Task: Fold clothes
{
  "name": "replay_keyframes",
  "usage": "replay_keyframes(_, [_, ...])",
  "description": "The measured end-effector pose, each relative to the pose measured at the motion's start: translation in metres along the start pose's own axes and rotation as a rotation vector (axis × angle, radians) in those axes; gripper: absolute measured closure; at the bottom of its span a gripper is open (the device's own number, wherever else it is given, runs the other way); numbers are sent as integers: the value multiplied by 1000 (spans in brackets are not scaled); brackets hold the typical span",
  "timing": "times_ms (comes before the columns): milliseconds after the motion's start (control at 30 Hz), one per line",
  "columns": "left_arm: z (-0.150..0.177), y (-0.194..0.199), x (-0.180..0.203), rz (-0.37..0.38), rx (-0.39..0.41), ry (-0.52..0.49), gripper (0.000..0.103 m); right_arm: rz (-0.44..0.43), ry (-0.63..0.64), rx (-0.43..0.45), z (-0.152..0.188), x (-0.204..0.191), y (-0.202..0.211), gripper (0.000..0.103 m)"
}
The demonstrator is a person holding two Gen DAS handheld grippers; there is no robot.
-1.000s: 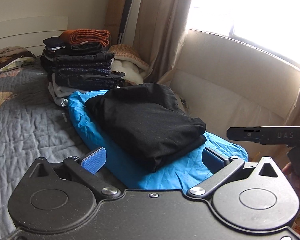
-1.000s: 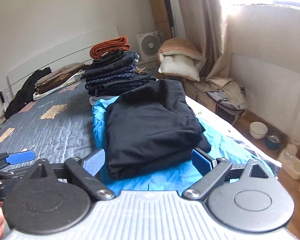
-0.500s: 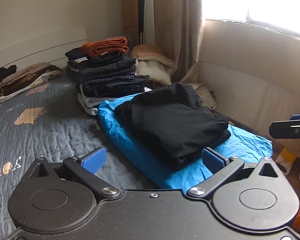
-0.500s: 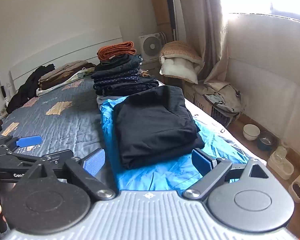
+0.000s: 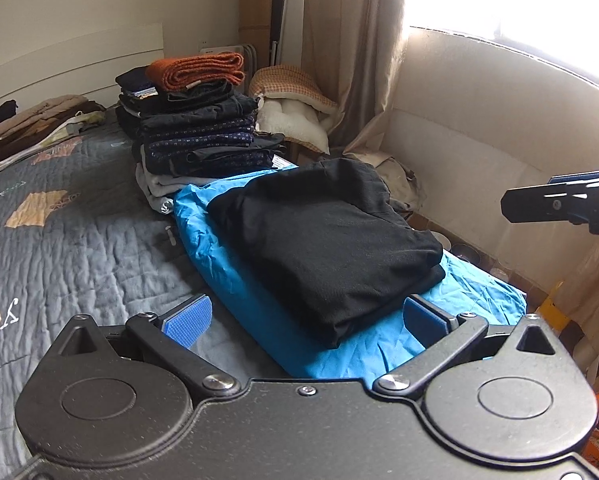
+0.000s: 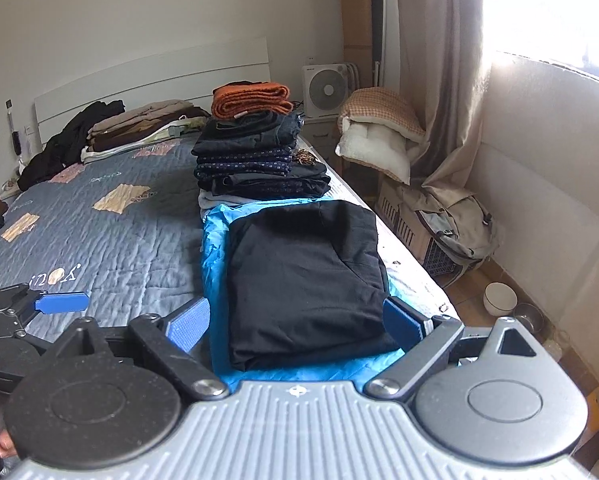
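Observation:
A folded black garment [image 5: 331, 240] [image 6: 303, 276] lies on a folded bright blue garment [image 5: 235, 264] [image 6: 213, 248] at the bed's right side. Behind them rises a tall stack of folded dark clothes [image 5: 199, 144] [image 6: 255, 164] topped by an orange knit [image 5: 197, 70] [image 6: 251, 98]. My left gripper [image 5: 305, 318] hovers open, short of the near end of the two garments, holding nothing. My right gripper [image 6: 297, 320] is open too and empty, its fingers wide apart just short of the black garment's near edge. Each gripper shows at the edge of the other's view.
The grey quilted bed [image 5: 71, 240] [image 6: 111, 232] stretches left, with more clothes piled by the headboard [image 6: 139, 128] [image 5: 35, 124]. Right of the bed are a cushion pile [image 6: 379, 136], a backpack [image 6: 455, 224], bowls [image 6: 499, 298] on the floor, a fan [image 6: 327, 90] and curtains.
Both grippers have drawn back and risen from the garments, showing more of the room. Both stay open and the clothes have not moved.

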State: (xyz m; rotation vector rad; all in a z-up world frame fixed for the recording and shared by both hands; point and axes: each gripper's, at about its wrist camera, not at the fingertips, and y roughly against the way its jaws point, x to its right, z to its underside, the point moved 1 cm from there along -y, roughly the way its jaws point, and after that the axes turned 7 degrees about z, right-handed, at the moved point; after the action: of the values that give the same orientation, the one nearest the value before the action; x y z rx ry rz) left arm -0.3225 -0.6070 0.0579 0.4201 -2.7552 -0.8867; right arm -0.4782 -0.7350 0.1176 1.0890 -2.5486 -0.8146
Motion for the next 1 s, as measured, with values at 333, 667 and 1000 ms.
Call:
replay_keyframes(333, [-8, -39, -7, 6, -22, -45, 0, -61, 42, -56, -36, 14, -61, 10])
replay_keyframes(667, [-11, -80, -26, 48, -42, -44, 0, -26, 225, -101, -97, 38, -179, 10])
replay_keyframes(1000, [-2, -96, -42, 52, -48, -29, 0, -18, 320, -154, -97, 3, -265, 10])
